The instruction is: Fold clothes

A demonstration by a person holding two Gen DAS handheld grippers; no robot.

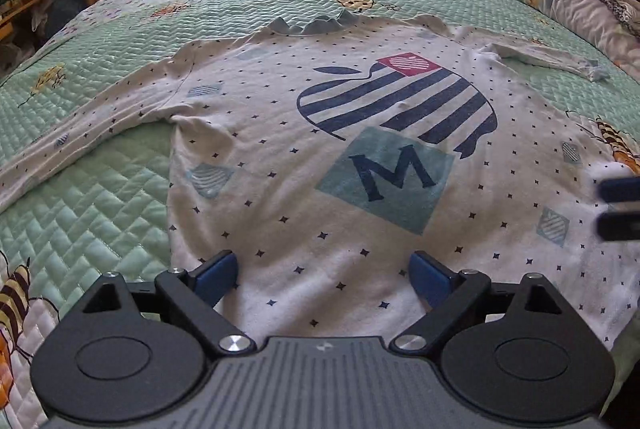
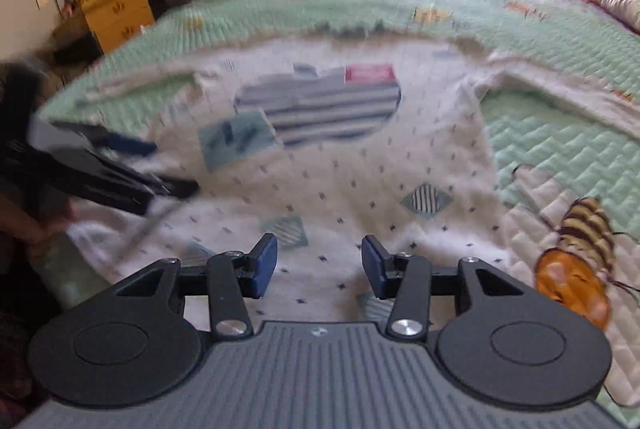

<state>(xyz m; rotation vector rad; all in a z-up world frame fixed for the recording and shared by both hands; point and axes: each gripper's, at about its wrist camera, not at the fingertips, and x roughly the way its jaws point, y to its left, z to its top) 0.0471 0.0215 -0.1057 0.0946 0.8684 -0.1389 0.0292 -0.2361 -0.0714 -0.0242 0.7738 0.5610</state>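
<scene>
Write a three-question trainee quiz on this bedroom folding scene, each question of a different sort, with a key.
1. True or false: the long-sleeved shirt lies spread flat, print up, on the quilt.
2. Multiple choice: the left gripper is (A) open above the shirt's hem, (B) shut on a sleeve, (C) shut on the collar.
3. Fill in: the letter printed in the teal square on the shirt is ___.

Key: 1 true; 2 A; 3 M. Note that the right gripper is open too, and neither holds any cloth.
</scene>
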